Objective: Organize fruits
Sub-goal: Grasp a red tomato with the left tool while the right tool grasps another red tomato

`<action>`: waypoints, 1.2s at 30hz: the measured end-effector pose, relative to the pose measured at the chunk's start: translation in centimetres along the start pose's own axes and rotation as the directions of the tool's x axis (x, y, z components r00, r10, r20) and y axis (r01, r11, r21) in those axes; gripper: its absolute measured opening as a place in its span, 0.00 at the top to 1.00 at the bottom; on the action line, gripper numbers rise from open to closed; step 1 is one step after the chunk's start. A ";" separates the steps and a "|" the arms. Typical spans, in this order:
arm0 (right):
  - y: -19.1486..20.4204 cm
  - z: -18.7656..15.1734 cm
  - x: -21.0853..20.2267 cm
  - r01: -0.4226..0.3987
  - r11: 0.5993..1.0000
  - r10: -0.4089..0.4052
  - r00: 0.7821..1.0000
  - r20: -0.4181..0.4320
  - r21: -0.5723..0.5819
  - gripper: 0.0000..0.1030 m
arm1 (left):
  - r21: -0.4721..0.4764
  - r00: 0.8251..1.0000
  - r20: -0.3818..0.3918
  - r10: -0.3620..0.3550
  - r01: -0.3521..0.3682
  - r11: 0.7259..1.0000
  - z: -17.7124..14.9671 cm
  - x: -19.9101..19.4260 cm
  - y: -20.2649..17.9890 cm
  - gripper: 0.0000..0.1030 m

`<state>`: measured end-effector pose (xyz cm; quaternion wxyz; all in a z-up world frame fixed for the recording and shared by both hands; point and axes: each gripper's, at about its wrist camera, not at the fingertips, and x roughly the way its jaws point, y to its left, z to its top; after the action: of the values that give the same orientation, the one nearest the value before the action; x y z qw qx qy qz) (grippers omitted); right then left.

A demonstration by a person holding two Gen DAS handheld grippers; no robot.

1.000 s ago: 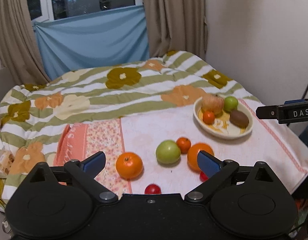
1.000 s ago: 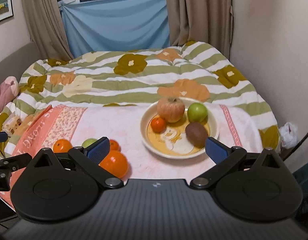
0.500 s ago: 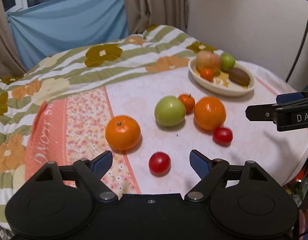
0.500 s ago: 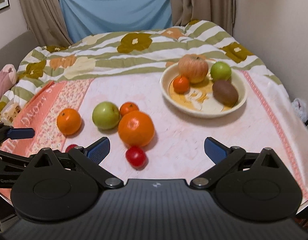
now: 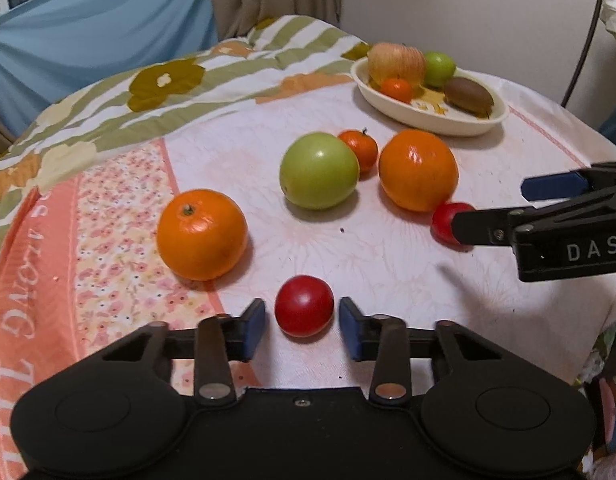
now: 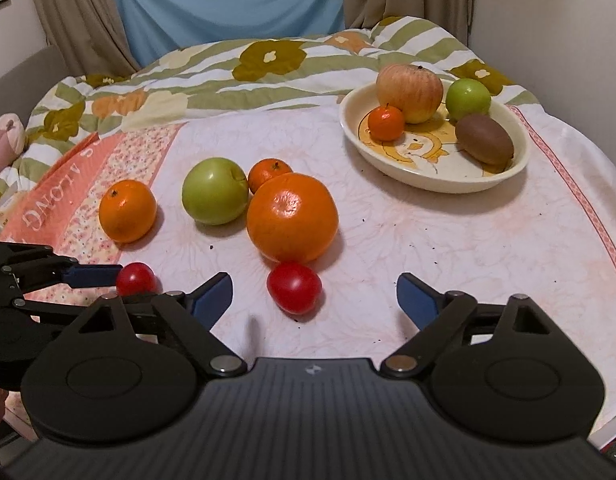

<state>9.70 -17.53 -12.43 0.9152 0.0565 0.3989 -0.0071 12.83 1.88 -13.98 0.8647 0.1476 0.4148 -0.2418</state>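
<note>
A small red tomato [image 5: 304,306] lies on the pink cloth between the blue pads of my left gripper [image 5: 302,309], whose jaws are closing, the pads at its two sides. From the right wrist, one left fingertip [image 6: 98,274] touches that tomato [image 6: 136,279]. My right gripper [image 6: 314,282] stands open and wide, with a second red tomato [image 6: 294,288] on the cloth between its fingers, untouched. Beyond lie a big orange [image 6: 292,218], a green apple [image 6: 214,191], a small mandarin [image 6: 268,174] and another orange [image 6: 127,211].
A cream bowl [image 6: 520,160] at the back right holds a red-yellow apple, a green apple, a kiwi and a mandarin. A striped flowered quilt [image 6: 268,72] covers the far side. The table edge drops off at the right, near a wall.
Both grippers have sunk toward the table and come close to the fruit. The left jaws went from wide to narrow around one red tomato. The right jaws stayed wide.
</note>
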 end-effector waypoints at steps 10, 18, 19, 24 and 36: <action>0.9 -0.5 0.8 0.011 1.000 -0.012 1.000 -0.016 -0.023 0.13 | 0.021 1.000 0.005 -0.022 0.022 1.000 -0.2 -0.2 0.3 0.66; 1.5 -0.9 2.0 0.012 0.998 -0.013 0.999 -0.029 -0.056 0.26 | 0.001 1.000 -0.002 0.005 -0.005 1.000 -1.1 -0.9 1.5 0.66; 1.6 -0.9 2.2 0.012 0.998 -0.014 0.999 -0.030 -0.059 0.27 | -0.002 1.000 -0.003 0.008 -0.008 1.000 -1.2 -0.9 1.7 0.66; 1.7 -0.9 2.9 0.009 0.997 -0.012 0.999 -0.037 -0.076 0.33 | -0.022 1.000 0.000 0.021 -0.021 1.000 -1.3 -1.4 2.1 0.66; 2.0 -0.6 2.9 0.016 0.994 -0.019 0.999 -0.027 -0.106 0.52 | -0.068 0.999 0.023 0.038 -0.036 0.997 -1.1 -2.5 1.9 0.66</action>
<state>11.33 -15.38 -14.72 0.9112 0.0046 0.4118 0.0066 11.84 4.69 -12.59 0.8785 0.1229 0.4094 -0.2134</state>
